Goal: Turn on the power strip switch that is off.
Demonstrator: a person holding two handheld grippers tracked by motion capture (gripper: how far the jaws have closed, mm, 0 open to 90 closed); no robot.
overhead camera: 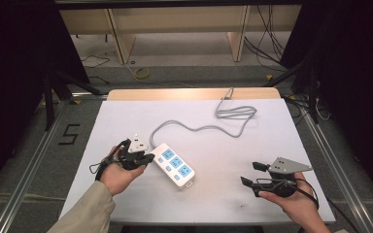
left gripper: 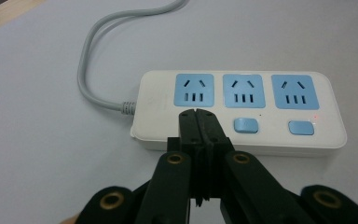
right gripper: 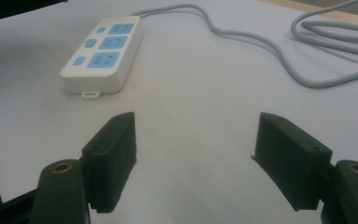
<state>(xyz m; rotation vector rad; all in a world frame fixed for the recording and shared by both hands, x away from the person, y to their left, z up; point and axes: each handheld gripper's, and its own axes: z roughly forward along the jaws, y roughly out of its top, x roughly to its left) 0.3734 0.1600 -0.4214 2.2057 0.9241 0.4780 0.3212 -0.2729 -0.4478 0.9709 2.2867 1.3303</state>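
My left tongs (left gripper: pixel 196 113), clenched empty, pressed the first switch of the power strip (overhead camera: pixel 173 165) lying mid-tabletop (overhead camera: pixel 272 126) toward its left edge; my right tongs (right gripper: pixel 193 158) waited released, other switches seemingly untouched.

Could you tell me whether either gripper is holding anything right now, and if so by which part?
Nothing is held. The left gripper is shut with its tips over the power strip, apparently on a switch, clamping nothing. The right gripper is open over the bare table.
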